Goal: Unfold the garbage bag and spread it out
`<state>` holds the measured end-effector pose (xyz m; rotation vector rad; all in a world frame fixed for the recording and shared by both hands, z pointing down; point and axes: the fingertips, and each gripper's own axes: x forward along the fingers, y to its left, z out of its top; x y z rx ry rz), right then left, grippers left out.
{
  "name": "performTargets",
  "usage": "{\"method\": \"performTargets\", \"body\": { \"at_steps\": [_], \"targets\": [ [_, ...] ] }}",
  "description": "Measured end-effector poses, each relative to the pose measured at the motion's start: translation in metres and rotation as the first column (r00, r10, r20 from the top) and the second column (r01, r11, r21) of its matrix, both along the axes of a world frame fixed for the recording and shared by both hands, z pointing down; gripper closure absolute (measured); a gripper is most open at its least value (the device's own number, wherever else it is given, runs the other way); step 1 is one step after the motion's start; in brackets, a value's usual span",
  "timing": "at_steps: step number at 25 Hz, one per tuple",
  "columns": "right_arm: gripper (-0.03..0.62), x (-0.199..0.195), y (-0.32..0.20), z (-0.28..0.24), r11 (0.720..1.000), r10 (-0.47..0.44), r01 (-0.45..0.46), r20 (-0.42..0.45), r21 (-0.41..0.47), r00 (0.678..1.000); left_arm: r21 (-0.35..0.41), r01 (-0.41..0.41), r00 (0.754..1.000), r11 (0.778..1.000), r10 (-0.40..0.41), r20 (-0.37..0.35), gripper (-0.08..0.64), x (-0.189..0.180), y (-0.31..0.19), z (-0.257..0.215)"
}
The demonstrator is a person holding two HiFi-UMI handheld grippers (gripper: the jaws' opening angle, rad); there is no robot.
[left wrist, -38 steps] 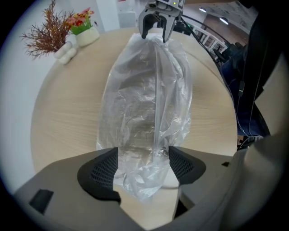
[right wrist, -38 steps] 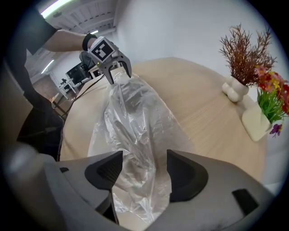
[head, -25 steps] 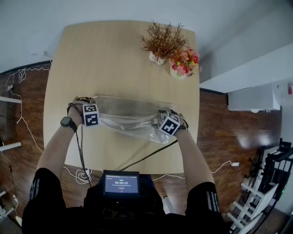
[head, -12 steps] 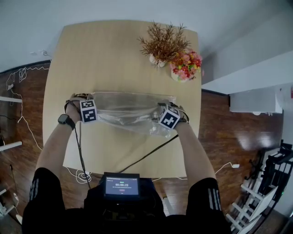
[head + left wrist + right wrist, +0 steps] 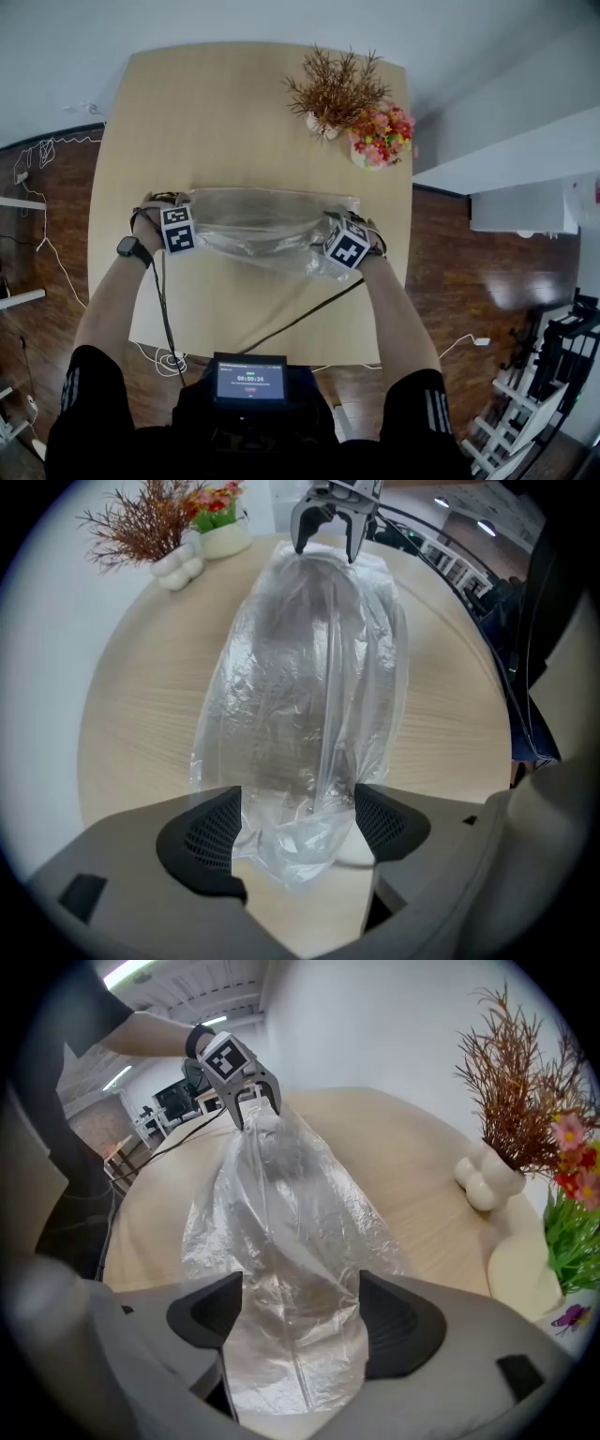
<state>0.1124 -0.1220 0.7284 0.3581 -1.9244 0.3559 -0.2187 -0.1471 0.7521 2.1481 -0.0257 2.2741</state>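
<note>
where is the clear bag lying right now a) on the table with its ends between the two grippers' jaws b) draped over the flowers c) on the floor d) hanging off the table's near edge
a: the clear bag lies along the table, one end between the left gripper jaws, the other between the right gripper jaws, short of the flowers.

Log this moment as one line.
garbage bag: on table | left hand-held gripper: open, straddling bag | right hand-held gripper: open, straddling bag

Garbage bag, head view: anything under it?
Only the wooden table shows through the clear garbage bag. Where the plastic is crumpled and layered, near its right end, the surface beneath is too hazy to check.
</note>
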Motion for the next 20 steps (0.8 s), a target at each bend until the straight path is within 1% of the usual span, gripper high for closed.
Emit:
{"method": "performTargets", "body": {
  "at_steps": [2,4,7,9,12,15,17,20],
  "targets": [
    [0.170,-0.006,-0.001,-0.011,1.000,0.006,-0.006,0.024,0.029,1.000,0.016,0.001,1.000,1.000,-0.001,-0.012,0.174,-0.001,0.001,-0.001],
    [0.169,-0.013,-0.002,-0.020,0.998,0.029,-0.033,0.067,0.058,0.997,0.034,0.004,0.999,0.999,-0.002,-0.033,0.174,0.000,0.002,-0.004],
    [0.169,-0.024,0.001,-0.030,0.995,0.055,-0.065,0.115,0.081,0.992,0.059,0.041,0.995,0.997,-0.036,-0.095,0.175,0.003,0.003,-0.014],
    [0.169,-0.030,0.004,-0.038,0.994,0.056,-0.068,0.125,0.091,0.991,0.075,0.059,0.990,0.995,-0.049,-0.132,0.175,0.006,0.004,-0.023],
    [0.169,-0.037,0.011,-0.044,0.991,0.065,-0.080,0.136,0.103,0.989,0.103,0.052,0.983,0.993,-0.033,-0.182,0.175,0.012,0.007,-0.036],
    [0.169,-0.046,0.020,-0.049,0.989,0.077,-0.095,0.156,0.114,0.985,0.141,0.050,0.968,0.989,-0.013,-0.249,0.175,0.021,0.010,-0.053],
    [0.167,-0.051,0.025,-0.055,0.984,0.084,-0.109,0.172,0.140,0.981,0.174,0.050,0.955,0.983,0.004,-0.296,0.175,0.027,0.012,-0.066],
    [0.166,-0.054,0.028,-0.065,0.970,0.111,-0.150,0.198,0.192,0.974,0.223,0.062,0.939,0.973,0.019,-0.344,0.175,0.029,0.014,-0.081]
  ]
}}
